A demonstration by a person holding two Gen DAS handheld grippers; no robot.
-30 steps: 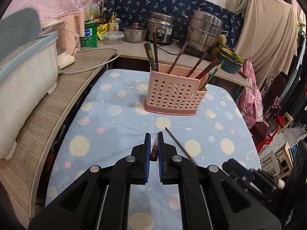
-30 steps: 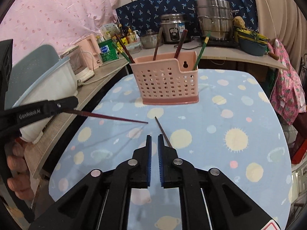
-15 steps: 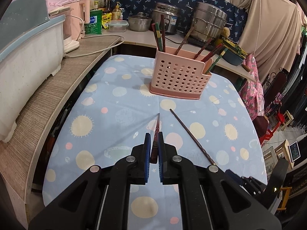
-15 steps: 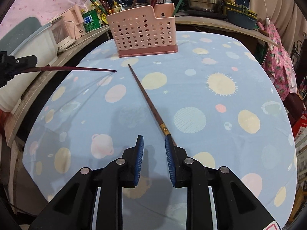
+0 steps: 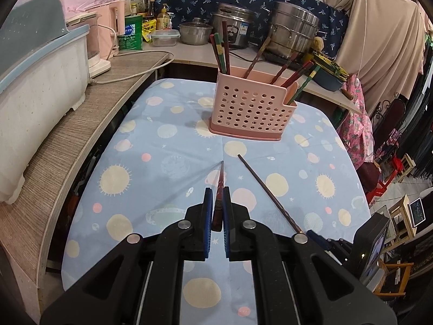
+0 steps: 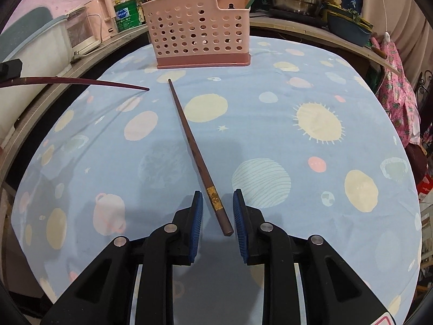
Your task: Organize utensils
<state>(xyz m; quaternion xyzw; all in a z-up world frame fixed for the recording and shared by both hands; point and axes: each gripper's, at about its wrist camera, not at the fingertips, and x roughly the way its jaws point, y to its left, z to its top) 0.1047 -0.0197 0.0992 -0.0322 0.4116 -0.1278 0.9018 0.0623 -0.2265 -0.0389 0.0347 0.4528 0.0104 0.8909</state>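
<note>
Nearly there, by the look of it: at the near edge of the table (image 6: 270,94), the right gripper (image 6: 217,197) has its jaws set either side of the thick end of the brown chopstick (image 6: 191,135). They have just been closing, though a gap shows on both sides and the pads do not yet press on it. That chopstick lies flat on the blue cloth, slanting from the near edge toward the middle of the table. To its left, the left gripper (image 5: 217,192) is clamped on a red chopstick (image 5: 221,173), held clear of the cloth with its thin tip pointing inward (its shadow falls on the cloth beneath). Further back, near the far edge, the pink holder (image 6: 200,24) stands upright with several chopsticks (image 5: 222,46) already leaning in it. So most of the sorting seems done. What is left is probably just these two: grip the brown one and drop both into the holder. No other loose utensil shows on the cloth.
</note>
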